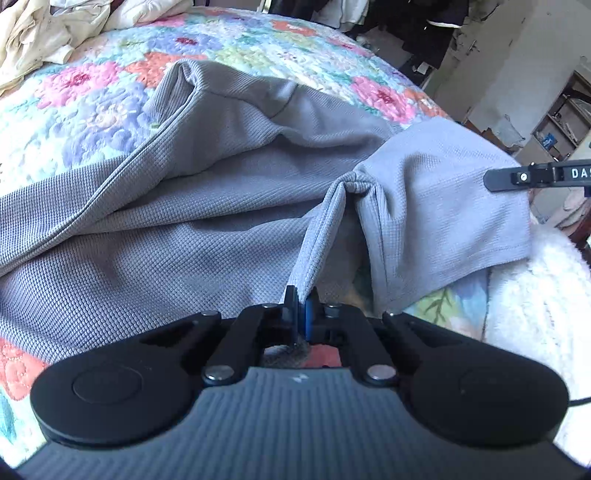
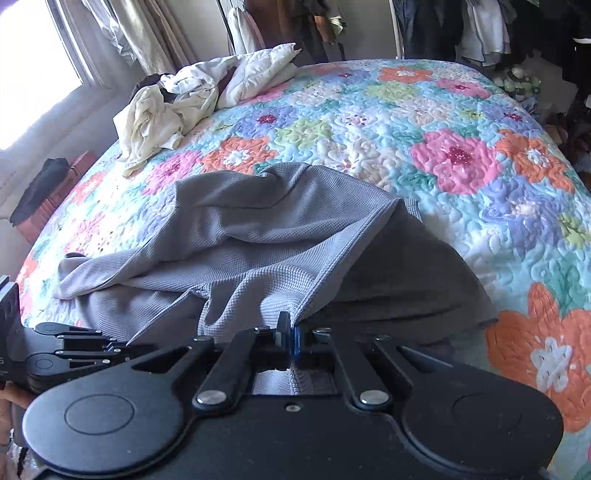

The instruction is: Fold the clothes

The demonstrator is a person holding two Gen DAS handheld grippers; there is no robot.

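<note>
A grey waffle-knit garment (image 1: 207, 206) lies rumpled on a bed with a floral quilt (image 1: 92, 107). My left gripper (image 1: 301, 306) is shut on a hem edge of this garment, which rises taut from the pads to a bunched fold. In the right wrist view the same grey garment (image 2: 236, 236) spreads over the quilt (image 2: 461, 158), and my right gripper (image 2: 290, 334) is shut on another edge of it. The left gripper's body (image 2: 66, 350) shows at the left edge of the right wrist view. Part of the right gripper (image 1: 535, 177) shows at the far right of the left wrist view.
A pile of cream and white clothes (image 2: 177, 107) lies at the far left of the bed. Hanging clothes (image 2: 461, 29) line the wall behind. A white fluffy blanket (image 1: 535, 295) lies at the bed's near right. A shelf (image 1: 561, 118) stands beyond.
</note>
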